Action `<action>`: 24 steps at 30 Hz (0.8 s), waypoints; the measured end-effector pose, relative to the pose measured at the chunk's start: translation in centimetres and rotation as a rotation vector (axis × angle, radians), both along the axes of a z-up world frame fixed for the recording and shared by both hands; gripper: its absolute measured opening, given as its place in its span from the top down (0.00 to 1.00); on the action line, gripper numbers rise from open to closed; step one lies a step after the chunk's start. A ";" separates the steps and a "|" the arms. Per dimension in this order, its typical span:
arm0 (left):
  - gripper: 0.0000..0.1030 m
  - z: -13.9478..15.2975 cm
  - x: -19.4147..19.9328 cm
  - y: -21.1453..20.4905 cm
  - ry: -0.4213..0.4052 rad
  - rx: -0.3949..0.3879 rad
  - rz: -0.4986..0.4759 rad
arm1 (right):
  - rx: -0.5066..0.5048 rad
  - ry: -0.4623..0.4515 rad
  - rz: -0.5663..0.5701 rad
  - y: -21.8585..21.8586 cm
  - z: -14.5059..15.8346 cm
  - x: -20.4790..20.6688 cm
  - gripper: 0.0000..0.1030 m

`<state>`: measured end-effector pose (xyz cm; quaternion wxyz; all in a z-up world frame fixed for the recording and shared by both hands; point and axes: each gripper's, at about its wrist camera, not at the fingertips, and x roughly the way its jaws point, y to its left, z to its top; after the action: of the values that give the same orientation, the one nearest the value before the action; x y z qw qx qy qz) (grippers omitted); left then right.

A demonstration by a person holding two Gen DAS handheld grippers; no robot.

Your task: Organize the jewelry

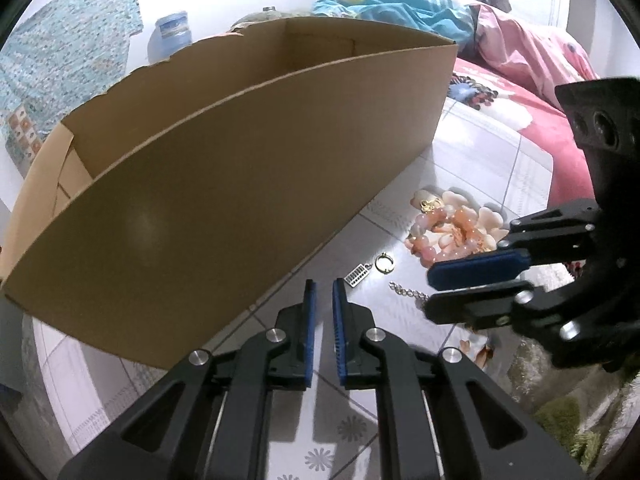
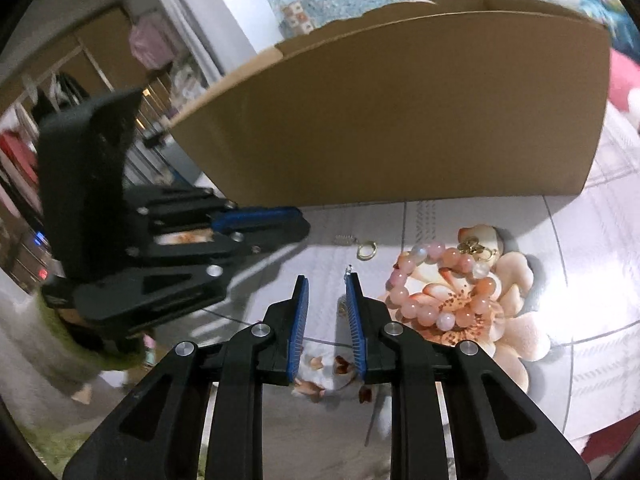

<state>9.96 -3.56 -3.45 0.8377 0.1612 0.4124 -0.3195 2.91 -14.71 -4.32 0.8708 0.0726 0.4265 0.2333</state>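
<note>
Your left gripper is nearly closed and holds nothing; your right gripper is a little open and empty; the pink bead bracelet lies on the bed cover just right of it; the gold ring lies ahead, near the cardboard box.

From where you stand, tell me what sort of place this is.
Most likely a bedroom in a home. A crumpled pink quilt and blue bedding lie on a bed behind the cardboard box, and clothes hang in an open wardrobe to the side.
</note>
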 end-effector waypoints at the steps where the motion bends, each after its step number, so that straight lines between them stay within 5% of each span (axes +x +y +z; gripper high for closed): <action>1: 0.92 0.0 -0.1 0.1 0.000 -0.004 0.002 | -0.017 -0.003 0.000 0.4 0.0 0.0 0.81; 13: 0.92 -0.3 -0.7 2.1 0.011 -0.057 0.016 | -0.225 -0.026 -0.024 4.2 -0.2 0.2 0.93; 19: 0.92 -0.3 -1.6 2.7 0.011 -0.078 -0.007 | -0.253 -0.004 -0.038 4.5 -0.2 0.6 0.99; 24: 0.92 -0.2 -2.9 2.7 0.017 -0.100 -0.065 | -0.142 0.060 -0.063 3.1 -0.2 1.7 1.00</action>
<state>7.10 -0.82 -3.66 0.8305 0.1298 0.3976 -0.3679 4.57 -11.63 -4.53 0.8676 0.0310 0.4653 0.1725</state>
